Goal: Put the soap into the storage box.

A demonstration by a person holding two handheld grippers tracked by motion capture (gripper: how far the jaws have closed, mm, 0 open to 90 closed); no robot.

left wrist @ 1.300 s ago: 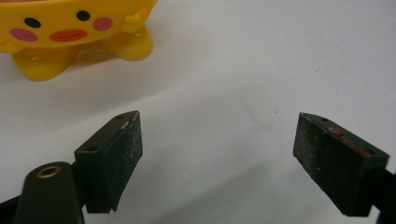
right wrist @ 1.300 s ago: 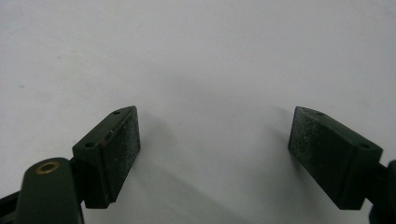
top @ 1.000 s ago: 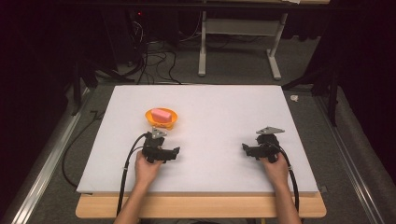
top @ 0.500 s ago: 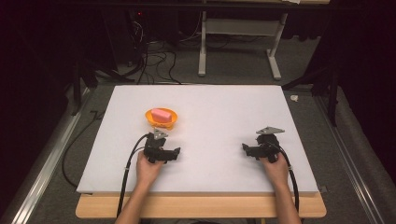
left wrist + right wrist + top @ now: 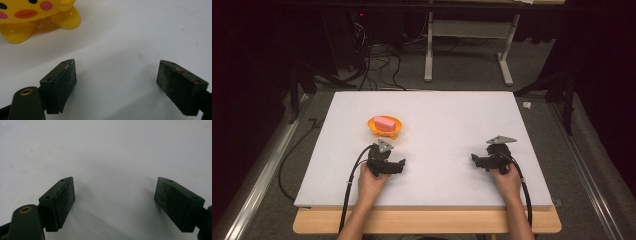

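Looking down from the high view, one white table (image 5: 452,125) carries one orange bowl (image 5: 385,127) with one pink block (image 5: 385,122) lying in it. Two hands come in from the near edge. The left gripper (image 5: 384,161) rests just on the near side of the bowl, apart from it; the right gripper (image 5: 492,157) sits well away on the other side of the table, with nothing beside it. From this height, how far either pair of jaws is spread cannot be told.

The left gripper view adds that: its jaws stand wide apart with bare table between them. One yellow toy-like base (image 5: 35,17) with a painted face and stubby feet sits beyond and to the left of the left fingertip (image 5: 62,82), not touching it.

The right gripper view shows its jaws equally wide, and between them lies plain white table.
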